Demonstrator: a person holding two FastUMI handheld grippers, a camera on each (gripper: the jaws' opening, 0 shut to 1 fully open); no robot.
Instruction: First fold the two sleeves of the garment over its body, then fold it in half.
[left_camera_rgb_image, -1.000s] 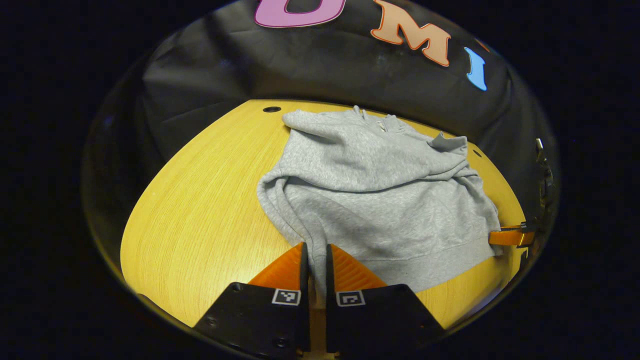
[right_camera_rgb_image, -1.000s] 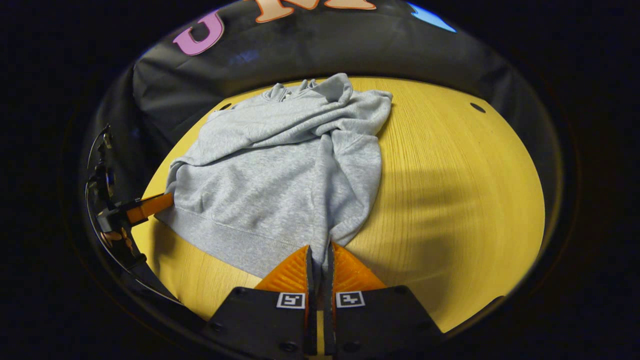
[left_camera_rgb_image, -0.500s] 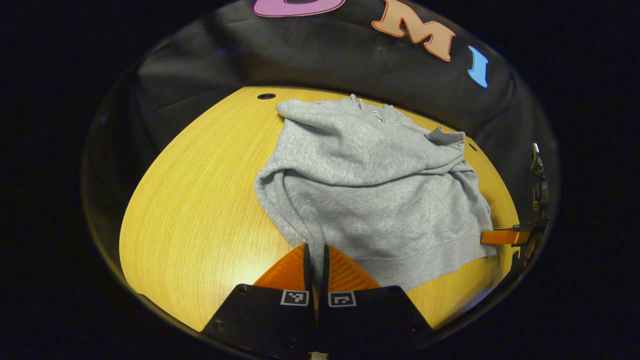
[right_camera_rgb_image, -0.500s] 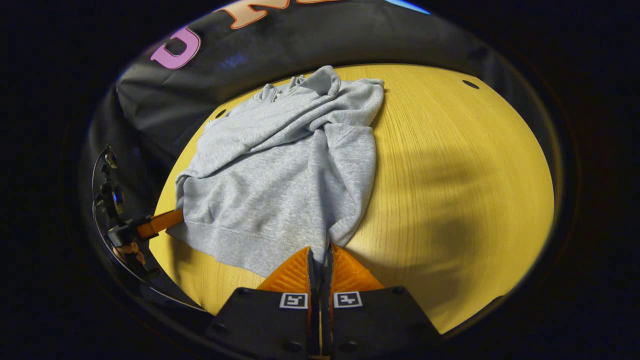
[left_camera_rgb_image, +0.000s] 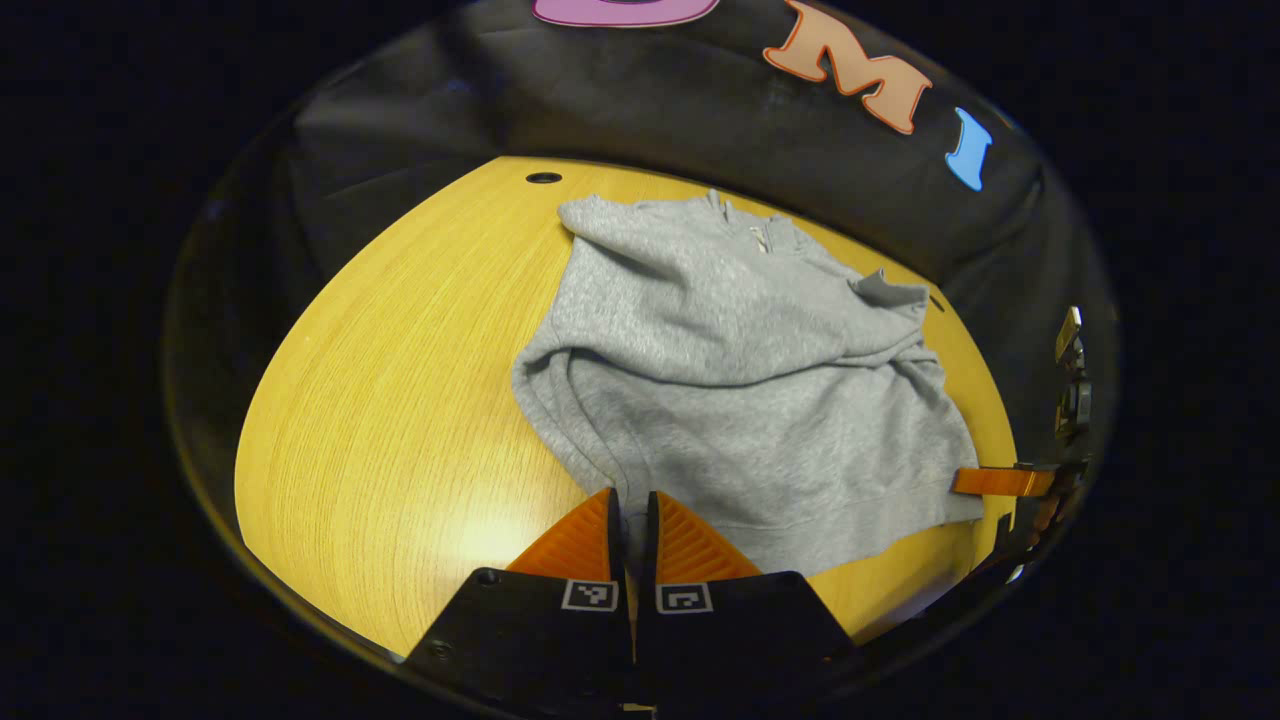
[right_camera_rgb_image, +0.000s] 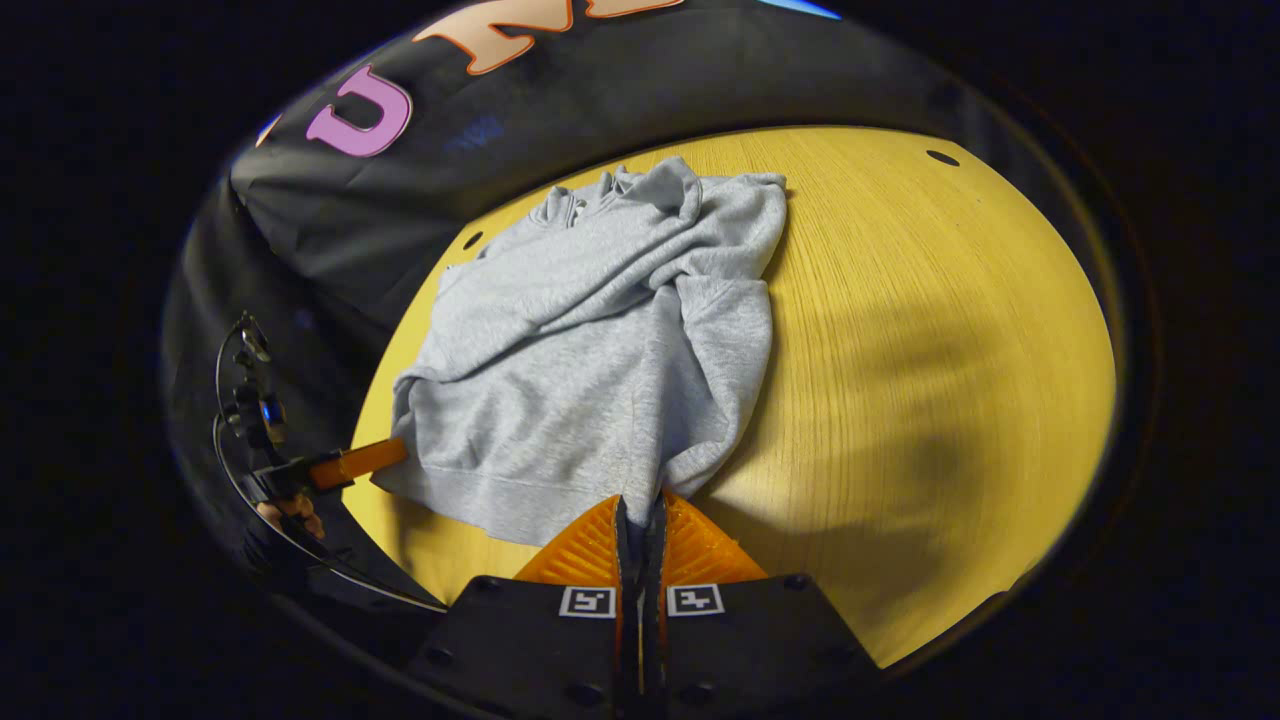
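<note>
In the left gripper view, a yellow wood-grain tabletop (left_camera_rgb_image: 400, 400) is seen backed by the booth's black cloth wall (left_camera_rgb_image: 640, 100), with a small dark hole (left_camera_rgb_image: 543, 178) near the far edge. The grey fleece sweatshirt (left_camera_rgb_image: 740, 390) is spread on the right half of the table, sleeves already laid across the body in loose folds, neck toward the wall. The left gripper (left_camera_rgb_image: 632, 515) has its orange ribbed fingers pressed together on the near hem corner, so that corner is hidden between them. At the right rim the right gripper (left_camera_rgb_image: 1000, 482) is cut off, just one orange finger touching the other hem corner. In the right gripper view, the same tabletop (right_camera_rgb_image: 930, 350) is crossed by soft shadows, and the sweatshirt (right_camera_rgb_image: 600, 350) lies on its left half. The right gripper (right_camera_rgb_image: 638, 520) is pinched shut on the hem's near corner. The left gripper (right_camera_rgb_image: 355, 462) is tucked against the opposite corner; behind it only a bit of a hand (right_camera_rgb_image: 290, 512) can be made out in the dark.
</note>
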